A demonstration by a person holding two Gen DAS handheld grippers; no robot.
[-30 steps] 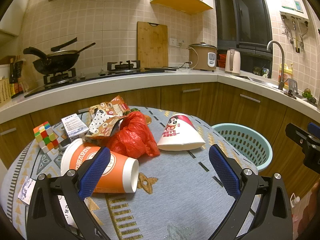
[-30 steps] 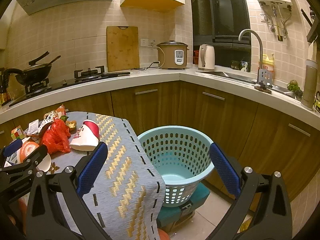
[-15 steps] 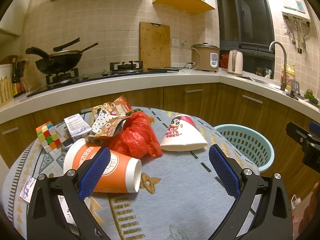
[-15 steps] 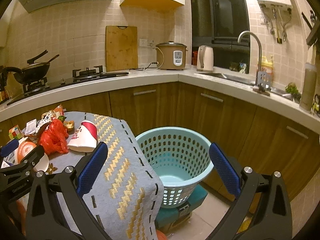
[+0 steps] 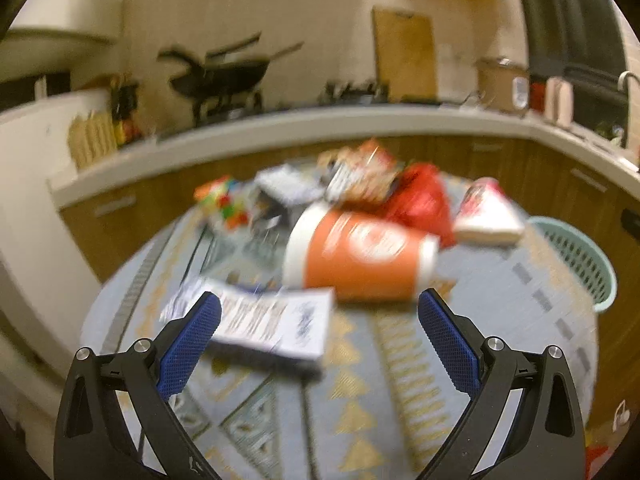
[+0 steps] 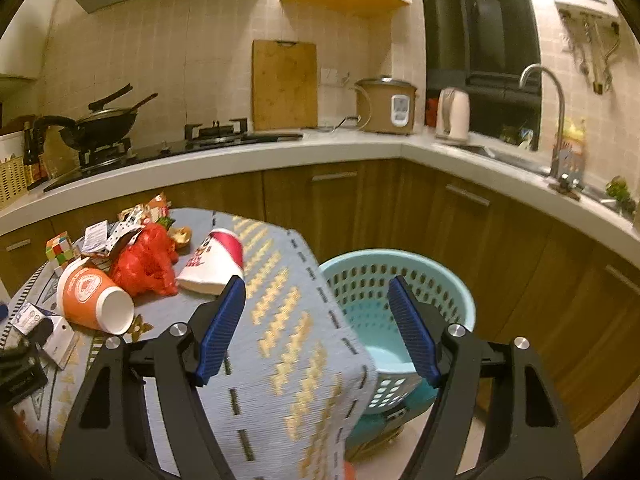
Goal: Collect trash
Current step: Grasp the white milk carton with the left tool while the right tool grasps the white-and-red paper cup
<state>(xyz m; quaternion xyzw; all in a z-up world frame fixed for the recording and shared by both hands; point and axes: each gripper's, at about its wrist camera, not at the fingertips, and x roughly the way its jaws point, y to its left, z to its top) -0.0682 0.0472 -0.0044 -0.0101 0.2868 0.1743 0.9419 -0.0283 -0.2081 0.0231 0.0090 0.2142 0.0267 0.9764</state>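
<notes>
While both sets of fingers stood wide apart w/ nothing held, the left gripper (image 5: 319, 320) hung over a paper slip (image 5: 276, 320). Orange cup (image 5: 356, 256), red bag (image 5: 420, 200), basket (image 6: 400, 280) lay further right. Best: drop low, pinch slip's edge, approx flat.

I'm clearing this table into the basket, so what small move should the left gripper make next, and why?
Probably ease the left gripper forward and down onto the printed paper slip. It is open and holds nothing, and the slip lies flat on the tablecloth right between its fingertips, nearer than the orange cup. The blue basket stands beside the table, ready to receive it.
</notes>
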